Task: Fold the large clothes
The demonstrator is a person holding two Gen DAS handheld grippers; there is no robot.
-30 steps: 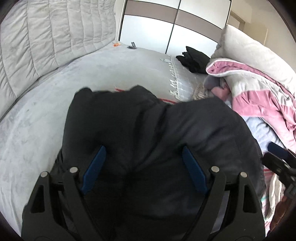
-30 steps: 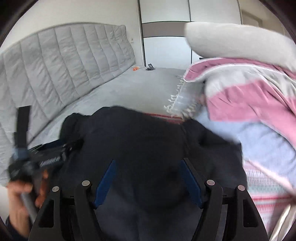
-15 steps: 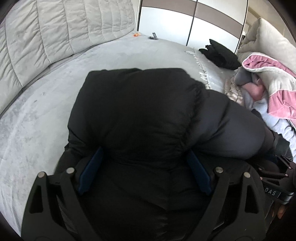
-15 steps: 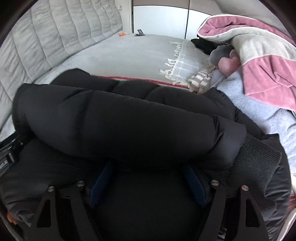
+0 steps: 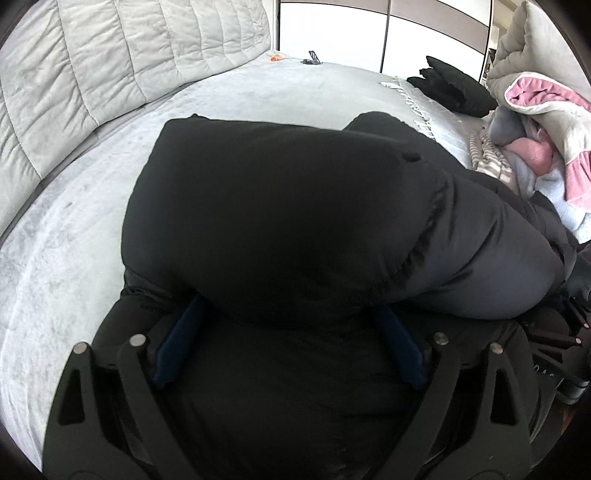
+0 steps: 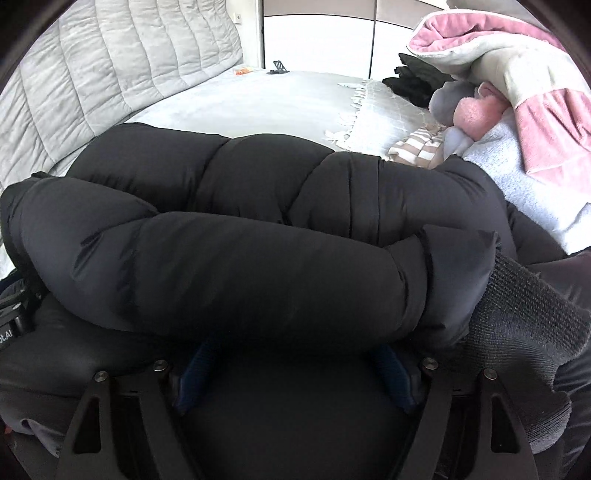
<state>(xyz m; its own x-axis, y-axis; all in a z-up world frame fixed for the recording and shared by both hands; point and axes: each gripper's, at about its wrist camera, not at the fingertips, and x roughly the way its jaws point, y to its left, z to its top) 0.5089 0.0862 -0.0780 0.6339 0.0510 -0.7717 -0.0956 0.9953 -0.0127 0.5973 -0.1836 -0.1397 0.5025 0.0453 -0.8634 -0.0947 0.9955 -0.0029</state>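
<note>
A big black puffer jacket (image 5: 295, 221) lies bunched on the grey bed (image 5: 74, 240). It also fills the right wrist view (image 6: 240, 266), where a padded sleeve with a knit cuff (image 6: 524, 325) lies across the body. My left gripper (image 5: 288, 325) has its jaws spread wide under a puffy fold, with jacket fabric bulging between the blue pads (image 5: 177, 339). My right gripper (image 6: 291, 354) stands the same way, jaws wide, tips hidden under the sleeve. Neither pinches the fabric.
A quilted grey headboard (image 5: 110, 55) runs along the left. A pink and grey blanket pile (image 6: 517, 74) and a fringed throw (image 6: 376, 114) lie on the right. Folded black clothes (image 5: 454, 88) sit at the far side by a white wardrobe (image 5: 332, 29).
The jacket's upper part has been folded forward over itself towards me. Both grippers have come down lower and closer to the bed, and the folded bulk now covers their tips.
</note>
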